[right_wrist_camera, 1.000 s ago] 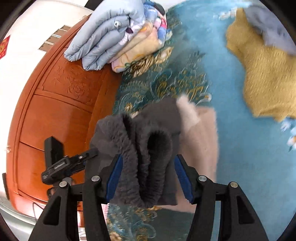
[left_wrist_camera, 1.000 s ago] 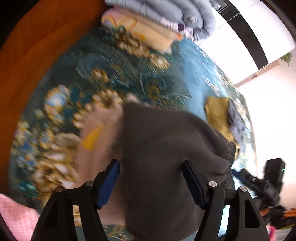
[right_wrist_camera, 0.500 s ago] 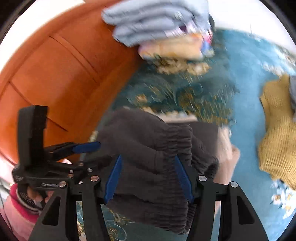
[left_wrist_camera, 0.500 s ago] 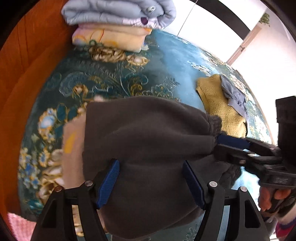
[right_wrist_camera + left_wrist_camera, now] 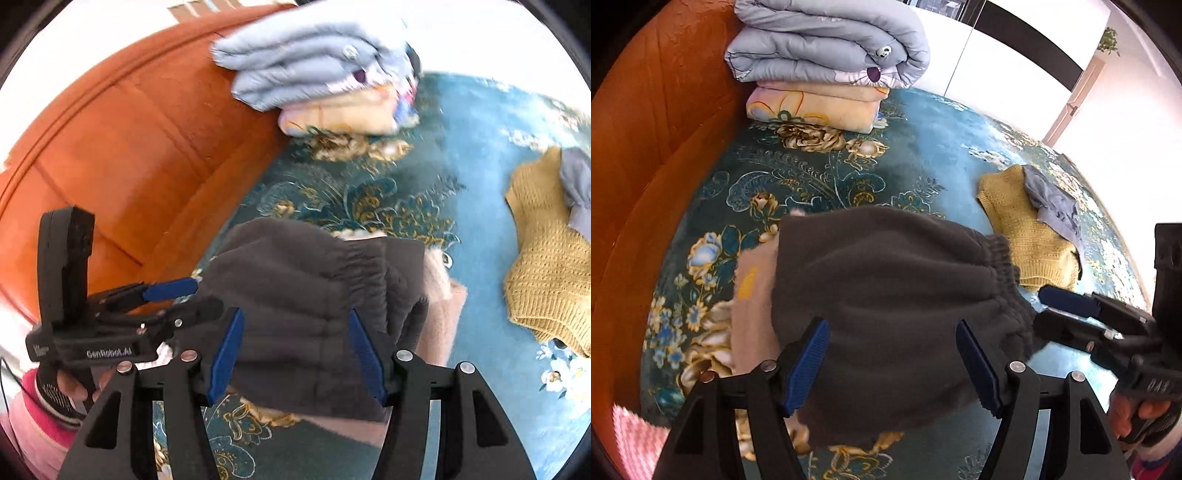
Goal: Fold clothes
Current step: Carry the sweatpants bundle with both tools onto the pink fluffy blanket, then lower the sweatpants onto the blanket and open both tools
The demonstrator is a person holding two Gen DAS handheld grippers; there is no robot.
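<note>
Both grippers have their jaws spread wide, and neither pinches anything. In its own camera the left gripper (image 5: 892, 363) frames the plain body of the dark grey trousers (image 5: 886, 295), the cloth lying between and beyond the blue pads without being squeezed; in the other camera the right gripper (image 5: 295, 356) stands the same way over the gathered elastic waistband (image 5: 365, 266) of the same trousers. The right gripper's tips sit close to the waistband end, as the left camera shows, though whether they touch it I cannot tell. The trousers lie bunched in a loose fold on top of a beige garment (image 5: 753, 295), which pokes out along one side, and both rest on the teal flowered bedspread (image 5: 820, 173). Further out on the spread lies a yellow knitted sweater (image 5: 1015, 236) with a grey-blue piece (image 5: 1052, 206) over it, well apart from the trousers, and a stack of folded quilts (image 5: 827, 48) sits against the orange headboard (image 5: 646, 147). This looks like the placing step of one fold: the trousers set down and let go, but still lumpy. The next move probably calls for pressing or smoothing the bundle flat, or taking hold of one end again to square it, without dragging the beige garment underneath out of line.
</note>
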